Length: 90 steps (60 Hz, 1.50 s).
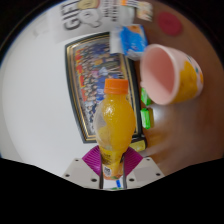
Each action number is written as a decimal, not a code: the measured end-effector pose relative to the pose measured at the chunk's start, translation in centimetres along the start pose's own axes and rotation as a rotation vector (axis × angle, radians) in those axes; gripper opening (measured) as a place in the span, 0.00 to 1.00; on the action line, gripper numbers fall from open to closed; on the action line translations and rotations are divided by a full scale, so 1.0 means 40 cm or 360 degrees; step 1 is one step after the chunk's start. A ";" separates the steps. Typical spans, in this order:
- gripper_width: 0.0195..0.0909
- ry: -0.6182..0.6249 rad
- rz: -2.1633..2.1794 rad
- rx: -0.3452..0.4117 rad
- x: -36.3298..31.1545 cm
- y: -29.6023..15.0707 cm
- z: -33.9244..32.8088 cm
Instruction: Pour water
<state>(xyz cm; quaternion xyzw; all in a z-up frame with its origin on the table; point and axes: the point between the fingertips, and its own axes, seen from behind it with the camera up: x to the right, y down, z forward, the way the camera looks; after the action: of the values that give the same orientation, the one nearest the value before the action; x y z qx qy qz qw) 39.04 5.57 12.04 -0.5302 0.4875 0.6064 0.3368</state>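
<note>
White table point(35, 95) spreads out wide, and on it lies a colourful printed board point(88, 70), its writing too small to read. Pink cup point(170, 73) tipped on its side beyond the fingers, to the right. Orange-capped bottle point(115, 125) of orange liquid is clamped in the gripper point(113, 163), both pads pressing its base

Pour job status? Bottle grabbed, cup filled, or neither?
Done: the gripper is shut on the bottle of orange drink, both pads pressing its lower part. In hand: the bottle is upright, and its orange cap looks still on. Left: uncap if needed, move it to the pink cup beyond the fingers, tilt and pour. The cup's visible inside shows no liquid.
</note>
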 end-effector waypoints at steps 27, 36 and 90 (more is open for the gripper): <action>0.08 0.0346 -0.2138 0.0207 -0.278 -0.230 -0.164; 0.08 0.0592 -0.2594 0.0262 -0.220 -0.458 -0.209; 0.92 0.0951 -0.2555 -0.0101 0.203 -0.667 -0.369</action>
<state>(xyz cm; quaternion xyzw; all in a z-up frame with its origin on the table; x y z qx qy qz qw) 66.64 -1.37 -1.56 -0.8614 0.0155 0.0325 0.5066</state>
